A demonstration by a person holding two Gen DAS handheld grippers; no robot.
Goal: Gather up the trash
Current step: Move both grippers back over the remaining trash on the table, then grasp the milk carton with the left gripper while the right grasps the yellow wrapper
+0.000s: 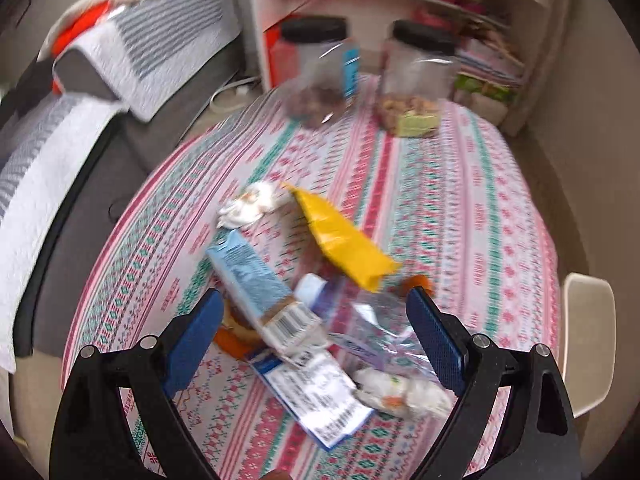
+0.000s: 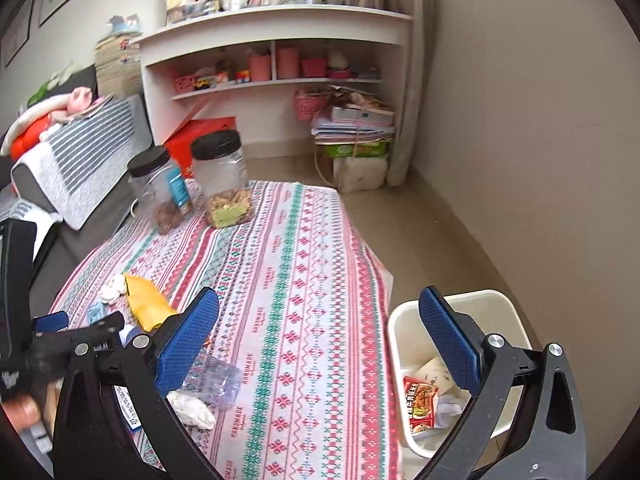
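The table is draped in a woven-look cloth of pink, green and white patterned stripes. A loose heap of trash lies toward its near left corner: a flattened pale-blue carton with a barcode panel, a creased yellow paper pouch, a crumpled white tissue, a printed white-and-blue label sheet, a crinkled clear plastic bag and a second wadded tissue with orange flecks. The image here is motion-blurred, so fine print cannot be read.

The left tool has its jaws wide, blue textured pads either side of the heap, pressing on nothing. The right tool is likewise wide and empty, above the table's near right edge.

Two clear plastic jars with black screw lids stand at the far end of the table: one with a blue label and dark contents, the other holding pale nuts.

A cream rectangular bin sits on the floor just beside the table's right edge, holding a red food packet and crumpled paper.
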